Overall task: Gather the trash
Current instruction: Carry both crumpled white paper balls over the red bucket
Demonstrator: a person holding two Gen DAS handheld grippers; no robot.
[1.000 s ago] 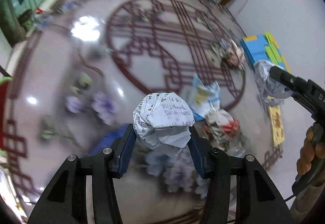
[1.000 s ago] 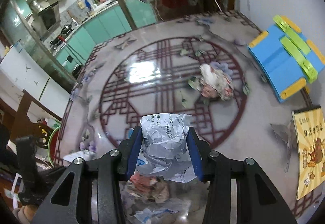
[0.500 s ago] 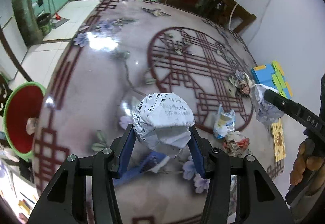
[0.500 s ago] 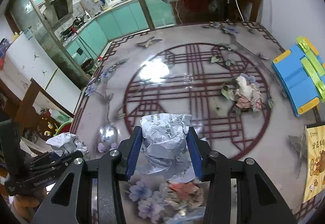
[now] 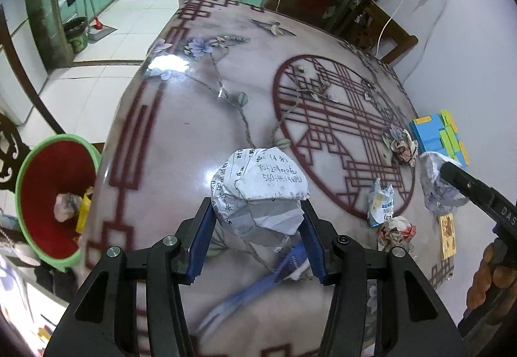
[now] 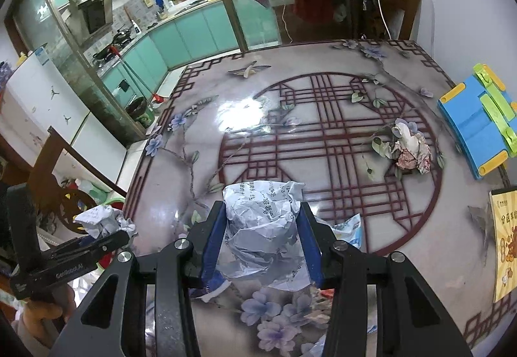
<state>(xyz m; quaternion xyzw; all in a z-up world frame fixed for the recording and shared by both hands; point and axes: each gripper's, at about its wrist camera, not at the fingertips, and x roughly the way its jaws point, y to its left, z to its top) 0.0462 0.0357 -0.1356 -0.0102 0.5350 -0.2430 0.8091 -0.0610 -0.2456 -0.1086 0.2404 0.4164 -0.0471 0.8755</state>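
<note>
Since a second ago you have lifted both tools away from the litter and swung them toward the worktop's [image 5: 181,143] left edge, bringing the red bin [image 5: 48,198] with the green rim into view. Your left tool [image 5: 257,227] is clenched on a ball of crumpled printed paper [image 5: 258,185]; your right tool [image 6: 261,231] is clenched on a second paper wad [image 6: 261,221]. The bin sits below and left of the worktop edge, so your left tool is nearer to it. A snack wrapper [image 5: 381,205] and other scraps lie on the worktop, well right of the bin.
</note>
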